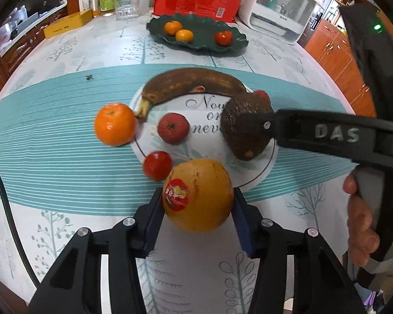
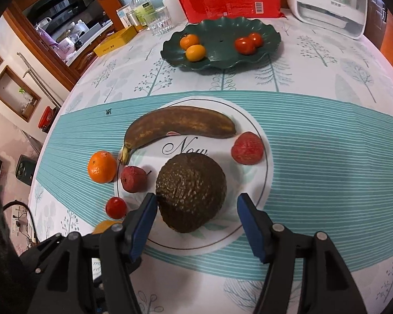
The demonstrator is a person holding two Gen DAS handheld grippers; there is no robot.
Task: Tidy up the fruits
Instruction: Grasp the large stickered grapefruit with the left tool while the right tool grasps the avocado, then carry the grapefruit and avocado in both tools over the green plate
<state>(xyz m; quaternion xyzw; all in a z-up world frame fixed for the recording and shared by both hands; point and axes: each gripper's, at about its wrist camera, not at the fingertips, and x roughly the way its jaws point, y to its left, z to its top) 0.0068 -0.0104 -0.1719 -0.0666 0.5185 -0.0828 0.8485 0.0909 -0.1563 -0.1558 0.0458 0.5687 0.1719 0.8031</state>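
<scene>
So, left gripper clamped on round yellow-orange fruit with red sticker, near edge of white printed plate. Right gripper open, blue pads either side of bumpy dark-brown avocado on that plate. Brown overripe banana lying across far side.

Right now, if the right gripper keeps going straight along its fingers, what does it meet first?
Most likely the avocado: it sits between the right gripper's open fingers, close to the left pad, on the white plate. How much gap remains is hard to judge.
</scene>
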